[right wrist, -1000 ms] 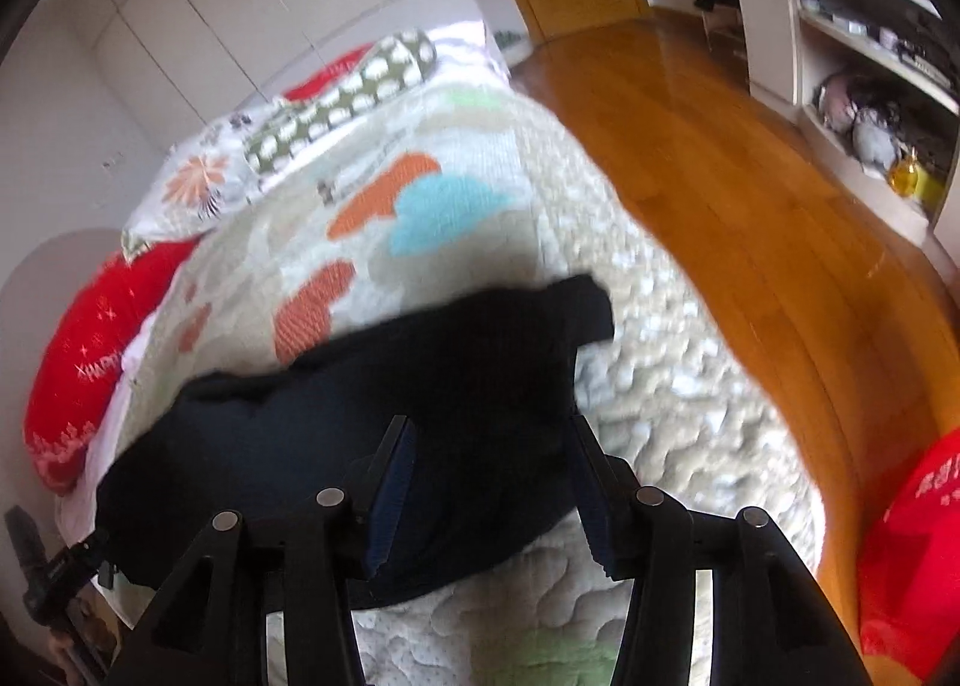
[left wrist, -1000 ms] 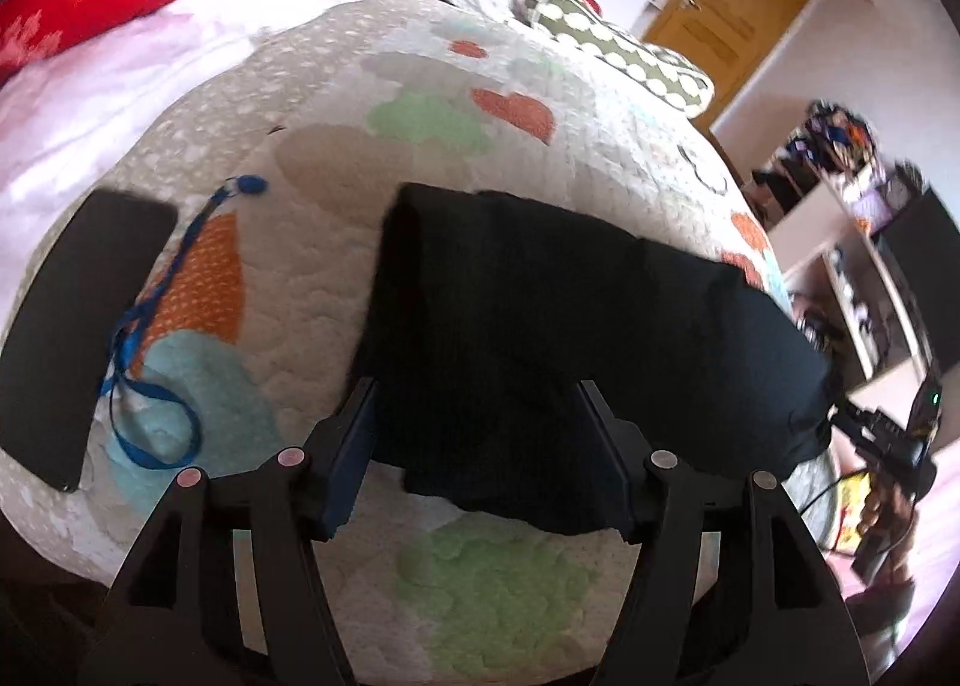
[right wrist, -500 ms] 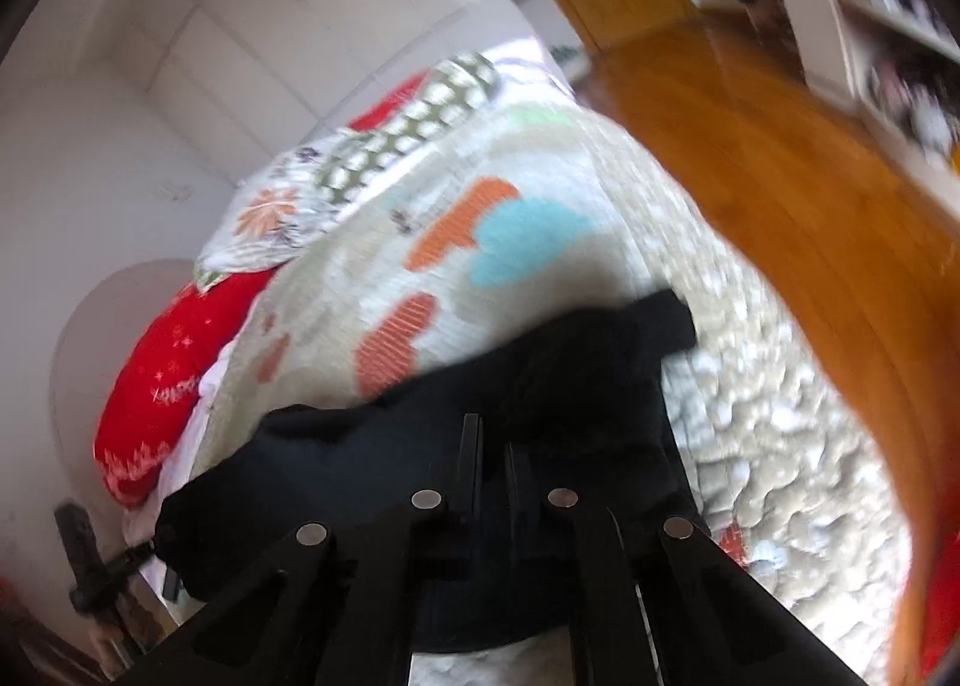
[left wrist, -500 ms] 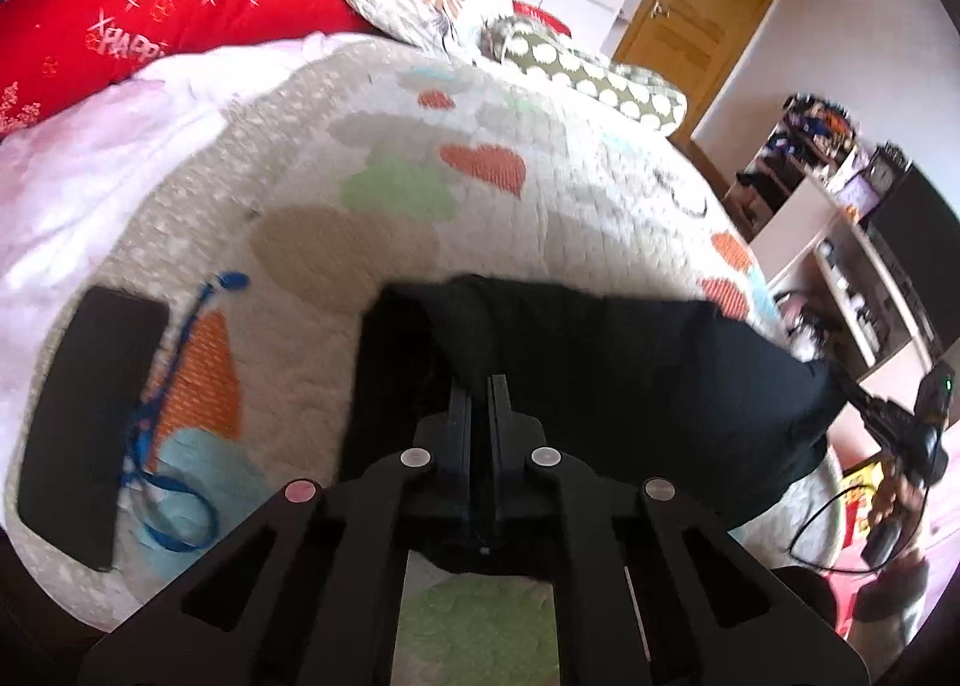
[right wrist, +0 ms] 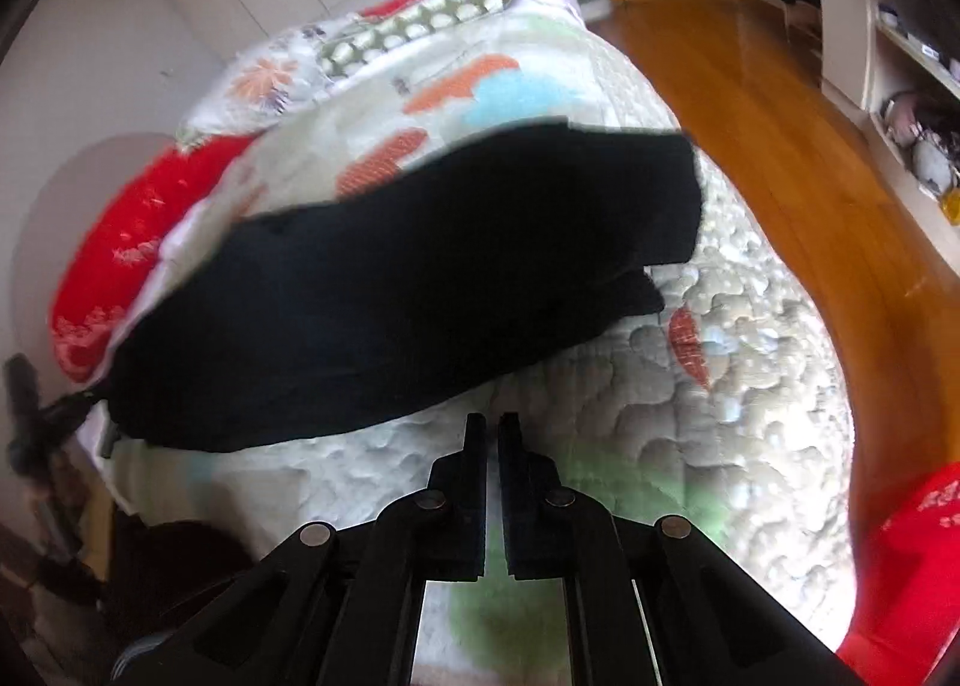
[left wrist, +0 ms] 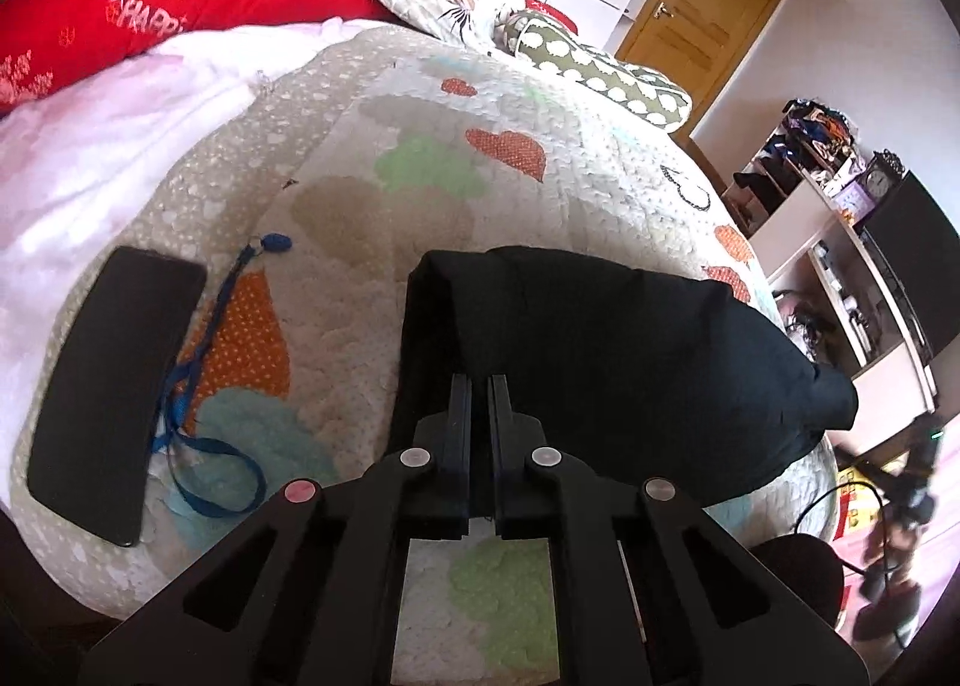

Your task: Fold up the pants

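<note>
A second ago both grippers stood with fingers wide apart over the near edge of the pants; since then both have closed. The left gripper [left wrist: 479, 380] now has its fingers together, pinching a fold of the black pants [left wrist: 606, 362] at their near edge, the cloth running down between the two fingers. The right gripper [right wrist: 492, 419] also has its fingers together, but its tips sit over the bare quilt [right wrist: 750, 374] just short of the pants [right wrist: 420, 290], and no cloth shows between them; half a second ago those tips lay over the black cloth. The pants lie across the near part of the bed on the patterned quilt, folded into a long dark band with one end doubled over. Their near edge bulges and hangs slightly past the bed's edge. A black phone [left wrist: 114, 386] and a blue lanyard [left wrist: 204, 416] lie on the quilt, apart from the pants.
</note>
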Action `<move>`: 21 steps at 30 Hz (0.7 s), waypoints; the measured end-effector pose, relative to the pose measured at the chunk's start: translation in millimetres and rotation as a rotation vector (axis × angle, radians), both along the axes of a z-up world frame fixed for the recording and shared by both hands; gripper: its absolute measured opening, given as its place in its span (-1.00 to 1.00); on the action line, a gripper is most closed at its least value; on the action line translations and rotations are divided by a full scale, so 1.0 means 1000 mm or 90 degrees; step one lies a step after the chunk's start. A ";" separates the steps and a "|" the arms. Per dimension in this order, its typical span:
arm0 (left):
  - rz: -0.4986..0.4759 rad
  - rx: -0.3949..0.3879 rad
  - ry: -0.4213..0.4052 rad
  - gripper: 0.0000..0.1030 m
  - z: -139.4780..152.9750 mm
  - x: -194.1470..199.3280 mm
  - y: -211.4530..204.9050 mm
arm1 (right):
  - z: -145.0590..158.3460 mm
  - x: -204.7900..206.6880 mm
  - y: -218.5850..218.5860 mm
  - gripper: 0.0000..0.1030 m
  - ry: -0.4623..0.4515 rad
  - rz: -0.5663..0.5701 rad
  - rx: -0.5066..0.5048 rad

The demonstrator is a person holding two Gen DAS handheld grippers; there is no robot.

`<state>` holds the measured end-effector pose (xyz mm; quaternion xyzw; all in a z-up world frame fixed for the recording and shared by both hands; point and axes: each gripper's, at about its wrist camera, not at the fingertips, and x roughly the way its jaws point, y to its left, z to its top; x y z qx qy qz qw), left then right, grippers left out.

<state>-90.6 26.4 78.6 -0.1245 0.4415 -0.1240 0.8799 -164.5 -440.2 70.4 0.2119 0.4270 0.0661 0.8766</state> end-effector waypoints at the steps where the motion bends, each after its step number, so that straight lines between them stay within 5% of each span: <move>1: 0.000 0.012 -0.014 -0.93 0.006 -0.003 -0.002 | 0.014 -0.004 -0.004 -0.89 -0.035 -0.002 0.010; 3: 0.007 0.032 -0.036 -0.93 0.015 -0.005 -0.005 | 0.043 -0.005 -0.012 -0.55 -0.102 -0.031 -0.013; 4: 0.004 0.031 -0.049 -0.93 0.021 -0.007 -0.008 | 0.055 0.001 -0.015 -0.05 -0.123 -0.057 -0.060; 5: -0.001 0.026 -0.054 -0.93 0.024 -0.008 -0.010 | 0.061 0.009 -0.015 0.13 -0.128 -0.077 -0.101; 7: -0.019 0.020 -0.059 -0.93 0.027 -0.010 -0.021 | 0.063 0.038 -0.011 0.13 -0.115 -0.080 -0.166; 11: -0.032 0.044 -0.044 -0.93 0.019 -0.007 -0.037 | 0.031 0.073 0.014 -0.22 -0.068 0.011 -0.122; 15: -0.030 0.054 -0.026 -0.93 0.009 -0.006 -0.040 | -0.027 0.043 0.040 -0.24 0.029 0.095 -0.060; 19: -0.027 0.064 -0.012 -0.92 0.005 -0.002 -0.042 | -0.011 0.013 0.016 -0.24 -0.011 0.057 0.023; 21: -0.029 0.056 -0.022 -0.92 0.008 -0.005 -0.043 | 0.017 0.006 0.001 -0.19 -0.086 0.022 0.037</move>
